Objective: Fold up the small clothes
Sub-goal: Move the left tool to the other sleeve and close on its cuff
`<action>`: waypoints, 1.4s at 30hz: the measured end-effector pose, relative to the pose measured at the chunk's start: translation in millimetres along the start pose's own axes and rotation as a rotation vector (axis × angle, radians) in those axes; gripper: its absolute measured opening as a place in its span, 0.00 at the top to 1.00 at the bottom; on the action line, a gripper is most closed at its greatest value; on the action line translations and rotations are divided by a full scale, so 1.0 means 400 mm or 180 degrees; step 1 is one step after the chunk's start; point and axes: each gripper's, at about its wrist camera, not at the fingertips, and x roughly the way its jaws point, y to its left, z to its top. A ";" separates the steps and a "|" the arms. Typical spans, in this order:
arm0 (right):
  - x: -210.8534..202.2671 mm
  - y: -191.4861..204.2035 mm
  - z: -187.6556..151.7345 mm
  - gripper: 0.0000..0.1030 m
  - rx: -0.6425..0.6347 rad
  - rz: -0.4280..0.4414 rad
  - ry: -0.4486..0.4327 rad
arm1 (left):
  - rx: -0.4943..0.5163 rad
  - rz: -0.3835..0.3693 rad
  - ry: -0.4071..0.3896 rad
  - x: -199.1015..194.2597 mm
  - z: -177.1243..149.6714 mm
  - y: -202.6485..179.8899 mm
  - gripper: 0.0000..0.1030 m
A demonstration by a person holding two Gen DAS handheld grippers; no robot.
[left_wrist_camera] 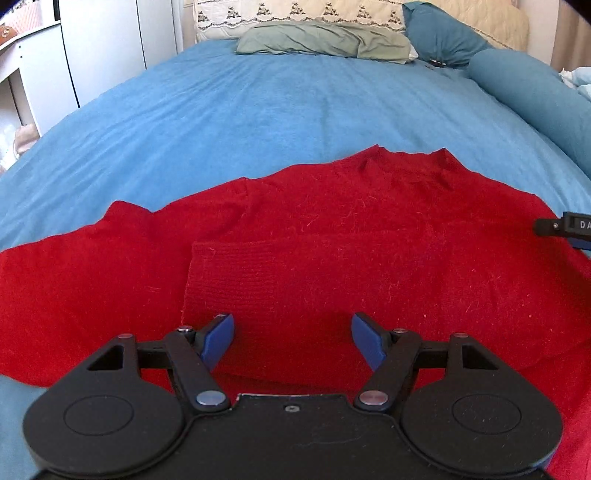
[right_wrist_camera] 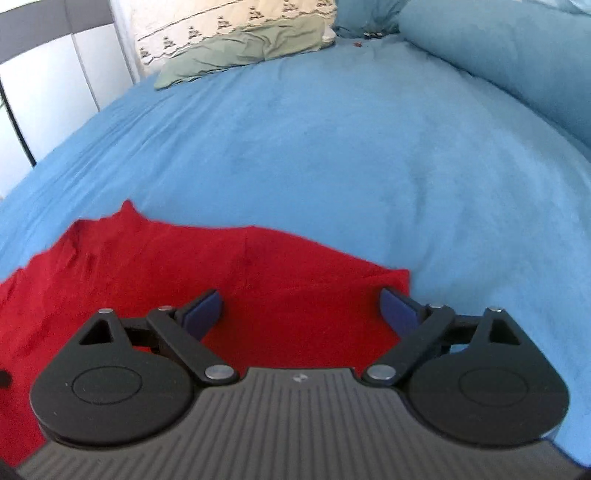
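Note:
A red knitted sweater [left_wrist_camera: 332,221] lies flat on the blue bedspread [left_wrist_camera: 240,122], collar pointing away. One sleeve [left_wrist_camera: 266,273] is folded across its body, ribbed cuff at the left. My left gripper [left_wrist_camera: 291,332] is open and empty, just above the folded sleeve. My right gripper [right_wrist_camera: 301,310] is open and empty over the sweater's right side [right_wrist_camera: 258,273], its right finger at the cloth's edge. A tip of the right gripper also shows at the right edge of the left wrist view [left_wrist_camera: 565,225].
A green pillow [left_wrist_camera: 325,38], a cream embroidered pillow [left_wrist_camera: 295,13] and a teal pillow [left_wrist_camera: 443,33] lie at the bed's head. A teal bolster [left_wrist_camera: 535,96] runs along the right. White cupboards [left_wrist_camera: 99,44] stand left of the bed.

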 end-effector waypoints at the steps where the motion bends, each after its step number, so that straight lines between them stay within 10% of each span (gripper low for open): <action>1: -0.002 0.003 0.005 0.00 -0.0029 -0.0015 0.0031 | 0.0006 0.0008 0.0007 0.002 0.005 -0.002 0.26; 11: -0.289 0.135 0.096 0.00 -0.0237 0.0000 -0.0121 | -0.0169 0.0078 -0.0186 -0.239 0.077 0.076 0.26; 16: -0.469 0.285 0.117 0.00 -0.0247 0.0137 -0.0146 | -0.0456 0.0014 -0.0244 -0.388 0.091 0.236 0.00; 28: -0.510 0.722 -0.131 0.00 0.0206 0.0279 0.0184 | -0.1269 0.0345 -0.0102 -0.409 -0.027 0.746 0.00; 42: -0.416 0.929 -0.326 0.00 -0.0107 0.0077 0.0226 | -0.1894 0.0410 -0.0118 -0.247 -0.176 1.015 0.43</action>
